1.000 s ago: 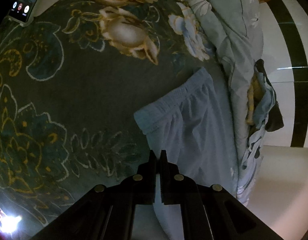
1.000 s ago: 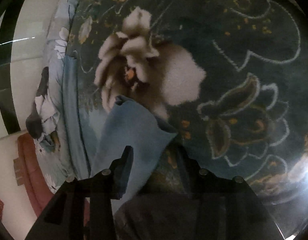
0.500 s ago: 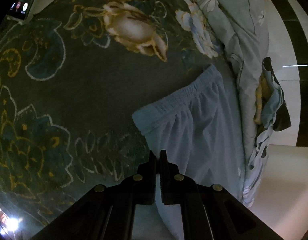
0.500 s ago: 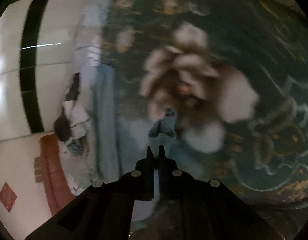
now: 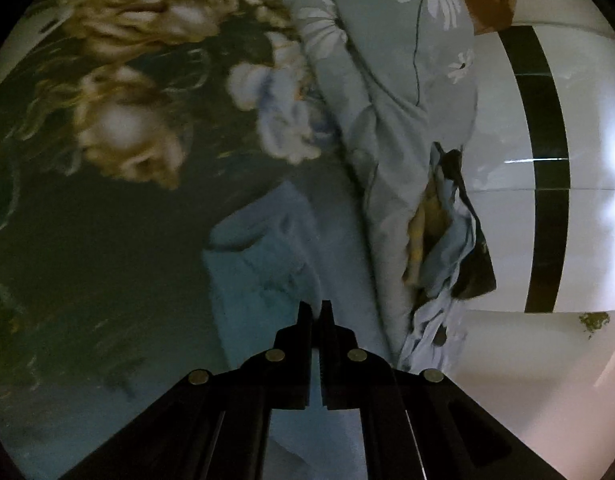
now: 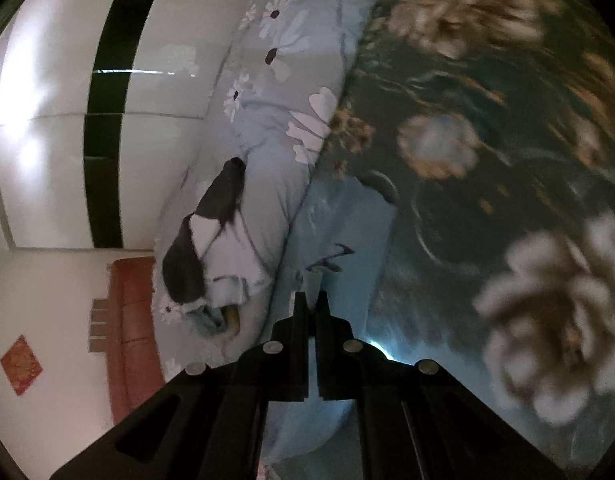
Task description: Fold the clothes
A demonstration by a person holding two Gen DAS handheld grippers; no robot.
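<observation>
Light blue shorts (image 5: pixel 263 264) lie on a dark green floral blanket (image 5: pixel 107 208); they also show in the right wrist view (image 6: pixel 339 232). My left gripper (image 5: pixel 316 308) is shut on the shorts' fabric at their near edge. My right gripper (image 6: pixel 311 298) is shut on the shorts' other end, with cloth bunched between the fingertips. Both views are blurred by motion.
A pale blue daisy-print duvet (image 5: pixel 387 80) runs along the blanket's edge. A pile of crumpled clothes (image 5: pixel 447 240) lies on it, also in the right wrist view (image 6: pixel 211 256). White and black wardrobe doors (image 5: pixel 547 160) stand beyond. A red-brown cabinet (image 6: pixel 131 328) stands by the bed.
My right gripper closed on the shorts and lifted that end over. Both grippers swung toward the duvet side, and the shorts are now bunched shorter.
</observation>
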